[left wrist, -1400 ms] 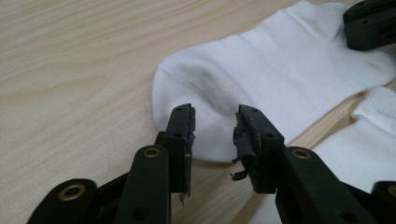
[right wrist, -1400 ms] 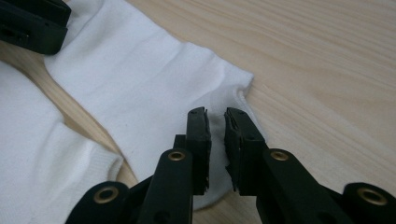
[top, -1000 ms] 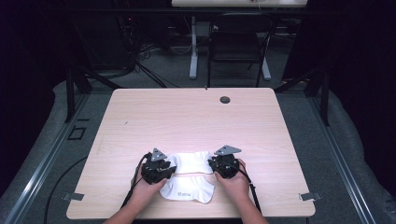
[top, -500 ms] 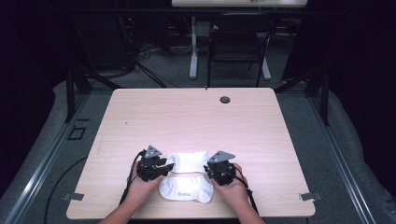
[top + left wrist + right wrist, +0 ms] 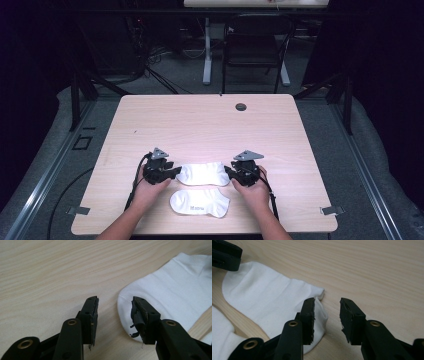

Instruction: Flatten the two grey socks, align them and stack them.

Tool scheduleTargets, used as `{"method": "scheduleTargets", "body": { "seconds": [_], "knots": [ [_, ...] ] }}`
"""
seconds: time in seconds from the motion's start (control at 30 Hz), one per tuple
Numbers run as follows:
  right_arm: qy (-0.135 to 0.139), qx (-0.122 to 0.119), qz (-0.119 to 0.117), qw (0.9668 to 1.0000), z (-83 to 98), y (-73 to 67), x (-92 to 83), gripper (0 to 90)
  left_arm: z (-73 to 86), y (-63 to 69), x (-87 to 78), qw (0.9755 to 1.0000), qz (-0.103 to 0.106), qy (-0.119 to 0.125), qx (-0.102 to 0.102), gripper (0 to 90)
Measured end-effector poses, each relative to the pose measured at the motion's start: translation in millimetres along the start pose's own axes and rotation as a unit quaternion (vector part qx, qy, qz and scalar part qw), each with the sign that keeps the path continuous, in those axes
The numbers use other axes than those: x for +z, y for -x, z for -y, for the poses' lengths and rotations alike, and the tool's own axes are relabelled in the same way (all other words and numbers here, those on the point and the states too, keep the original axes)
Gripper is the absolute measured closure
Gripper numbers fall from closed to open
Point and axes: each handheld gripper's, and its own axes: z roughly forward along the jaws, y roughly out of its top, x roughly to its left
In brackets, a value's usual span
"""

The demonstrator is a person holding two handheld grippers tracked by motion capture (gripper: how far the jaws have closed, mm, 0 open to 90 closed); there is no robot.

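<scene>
High view: two white ankle socks lie flat near the table [image 5: 210,125] front edge, far sock [image 5: 202,173] between my grippers, near sock [image 5: 199,202] just beside it. Left gripper view: left gripper [image 5: 113,312] jaws have just been opening, nothing clamped, toe end beside one pad. Right gripper view: right gripper [image 5: 327,315] likewise parted at the cuff. Risk: a torn pad snagging fabric, dragging the sock askew.

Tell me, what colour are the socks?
White, both socks; the high view shows them best.

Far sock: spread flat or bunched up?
Spread flat. The far sock lies stretched between the left gripper and right gripper, jaws open.
</scene>
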Motion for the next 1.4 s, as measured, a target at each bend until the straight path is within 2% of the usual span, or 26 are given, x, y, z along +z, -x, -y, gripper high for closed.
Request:
{"method": "scheduleTargets", "body": {
  "seconds": [0.13,0.4,0.53,0.63,0.87,1.0,1.1,1.27,1.4],
  "knots": [
    [-0.015,-0.002,-0.004,0.9999,1.9,0.3,3.4,63.5,0.1,2.1,3.9,0.9999,0.002,0.001,0.013,57.3],
    [-0.026,0.001,-0.010,0.9996,5.7,-0.3,10.5,65.1,1.2,5.7,7.1,0.9997,-0.005,-0.005,0.022,58.3],
    [-0.024,0.001,-0.011,0.9996,7.9,-0.1,11.6,67.7,2.0,7.7,7.4,0.9996,-0.003,-0.002,0.028,62.5],
    [-0.022,0.001,-0.011,0.9997,8.5,-0.5,11.5,68.6,2.5,10.2,7.1,0.9991,-0.002,-0.005,0.042,68.2],
    [-0.022,-0.010,-0.008,0.9997,9.5,-2.9,11.1,75.6,4.6,11.5,7.2,0.9993,0.003,0.002,0.037,77.5],
    [-0.022,-0.019,-0.011,0.9995,9.2,-5.8,11.4,84.8,5.0,12.1,7.4,0.9994,0.013,0.003,0.033,84.4],
    [-0.026,-0.023,-0.008,0.9994,8.4,-7.3,10.6,86.0,4.6,12.7,7.2,0.9993,0.014,0.001,0.034,87.3],
    [-0.025,-0.018,-0.014,0.9994,7.9,-7.4,10.2,86.2,4.0,10.2,6.2,0.9995,0.023,-0.002,0.020,88.6],
    [-0.022,-0.014,-0.017,0.9995,6.6,-8.5,9.1,86.2,3.7,9.5,5.8,0.9996,0.022,-0.001,0.019,88.7]
  ]
}}
